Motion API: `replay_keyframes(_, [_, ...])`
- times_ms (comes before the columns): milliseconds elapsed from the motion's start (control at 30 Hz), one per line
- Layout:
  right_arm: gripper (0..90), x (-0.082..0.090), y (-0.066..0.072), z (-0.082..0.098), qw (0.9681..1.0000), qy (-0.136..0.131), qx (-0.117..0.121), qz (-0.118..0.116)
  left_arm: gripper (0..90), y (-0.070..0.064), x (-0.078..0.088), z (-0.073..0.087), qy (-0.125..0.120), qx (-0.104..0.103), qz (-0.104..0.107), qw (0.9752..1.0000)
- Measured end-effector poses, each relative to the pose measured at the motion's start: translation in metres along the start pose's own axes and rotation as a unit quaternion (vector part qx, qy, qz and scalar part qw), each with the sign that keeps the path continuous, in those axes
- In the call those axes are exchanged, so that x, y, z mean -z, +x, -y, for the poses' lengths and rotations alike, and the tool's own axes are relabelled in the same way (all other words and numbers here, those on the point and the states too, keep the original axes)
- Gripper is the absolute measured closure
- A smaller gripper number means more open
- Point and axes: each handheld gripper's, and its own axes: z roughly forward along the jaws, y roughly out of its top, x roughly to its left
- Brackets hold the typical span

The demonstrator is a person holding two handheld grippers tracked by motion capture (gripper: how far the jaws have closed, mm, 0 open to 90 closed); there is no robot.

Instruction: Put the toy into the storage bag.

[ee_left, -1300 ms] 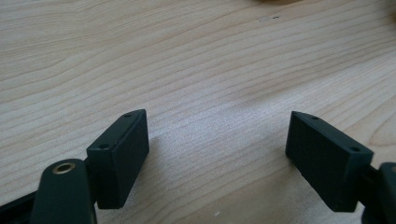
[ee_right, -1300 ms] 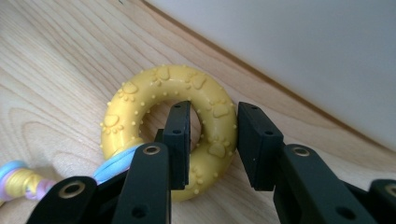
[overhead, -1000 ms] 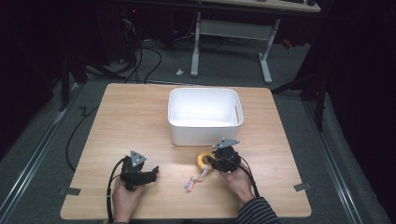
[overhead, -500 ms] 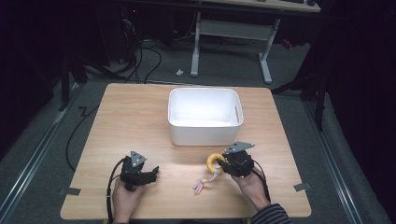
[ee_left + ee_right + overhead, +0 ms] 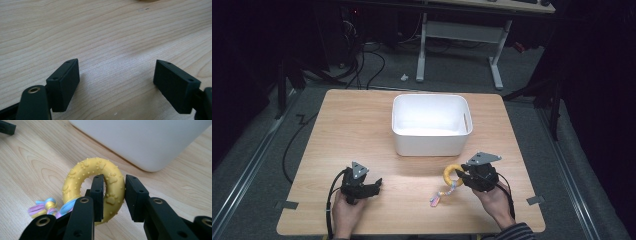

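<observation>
A yellow knobbly ring toy (image 5: pixel 82 170) with a pastel rope tail (image 5: pixel 45 206) sits in front of the white bin (image 5: pixel 150 140). My right gripper (image 5: pixel 115 181) is shut on the ring's near side, one jaw through the hole and one outside. From the high view the ring (image 5: pixel 451 173) is at the tip of the right gripper (image 5: pixel 460 176), and the rope tail (image 5: pixel 439 196) trails on the wood toward the person. My left gripper (image 5: pixel 374 186) rests at the front left, and its jaws (image 5: pixel 115 65) stand wide open over bare wood.
The white bin (image 5: pixel 429 142) stands mid-table, just beyond the ring, and looks empty. The wooden table (image 5: pixel 352 130) has bare wood on its left side. Desk legs and cables lie on the floor beyond the table's far edge. A jaw of the left gripper (image 5: pixel 6 127) shows far off.
My right gripper has moved to the right along the bin's front with the ring toy in it, the rope tail trailing after. The left gripper has stayed put.
</observation>
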Motion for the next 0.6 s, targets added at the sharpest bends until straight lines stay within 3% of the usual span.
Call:
replay_keyframes(300, [70.1, 0.019, -0.007, -0.01, 0.9998, -0.017, 0.006, 0.009, 21.3, 0.0, 0.0, 0.0, -0.001, 0.001, 0.0, 1.0])
replay_keyframes(600, [70.1, 0.033, -0.014, -0.02, 0.9994, -0.034, 0.002, -0.003, 21.0, 0.0, 0.0, 0.0, -0.001, 0.0, 0.0, 1.0])
